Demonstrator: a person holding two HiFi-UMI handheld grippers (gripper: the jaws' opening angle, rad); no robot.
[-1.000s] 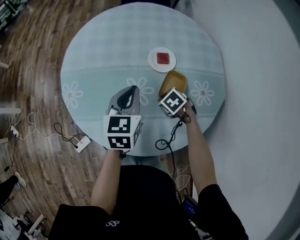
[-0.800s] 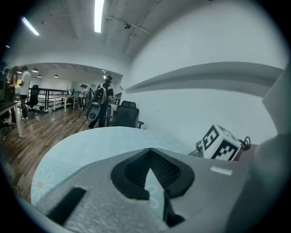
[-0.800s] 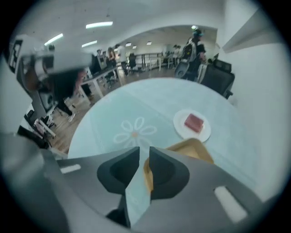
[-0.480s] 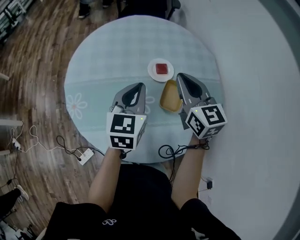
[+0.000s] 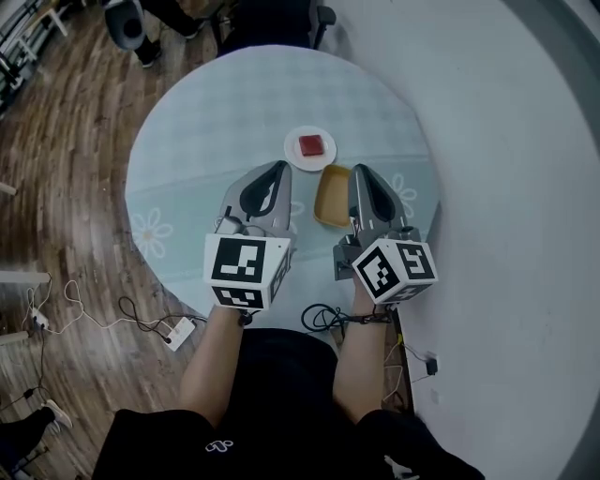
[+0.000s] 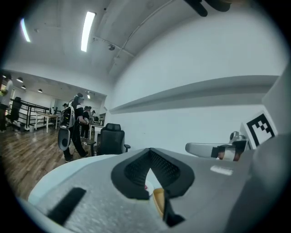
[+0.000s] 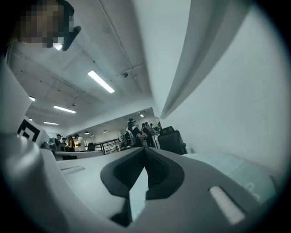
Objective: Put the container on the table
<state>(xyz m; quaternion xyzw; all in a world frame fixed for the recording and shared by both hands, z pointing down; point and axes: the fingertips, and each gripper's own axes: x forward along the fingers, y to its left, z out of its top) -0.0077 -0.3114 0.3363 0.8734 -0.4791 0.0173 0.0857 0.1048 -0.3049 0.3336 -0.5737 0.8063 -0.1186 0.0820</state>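
A shallow yellow container (image 5: 331,197) lies on the round, pale-blue-clothed table (image 5: 216,112), just below a white plate (image 5: 309,148) that carries a red block. My left gripper (image 5: 279,168) hovers to the container's left, jaws shut with nothing between them. My right gripper (image 5: 359,172) hovers just right of the container, also shut and empty, not touching it. In the left gripper view the left gripper (image 6: 149,151) has its jaw tips meeting, and a sliver of the container (image 6: 158,203) shows through the gap below. The right gripper (image 7: 145,150) also shows closed tips in the right gripper view.
A black office chair (image 5: 277,17) stands beyond the table's far edge. Cables and a white power strip (image 5: 178,331) lie on the wood floor at the left. A pale wall (image 5: 506,187) curves close along the table's right side. People stand far off in the room (image 6: 72,123).
A second ago the right gripper was at the container's near edge. It has since come off, drawn back and risen beside it. The container stays on the table.
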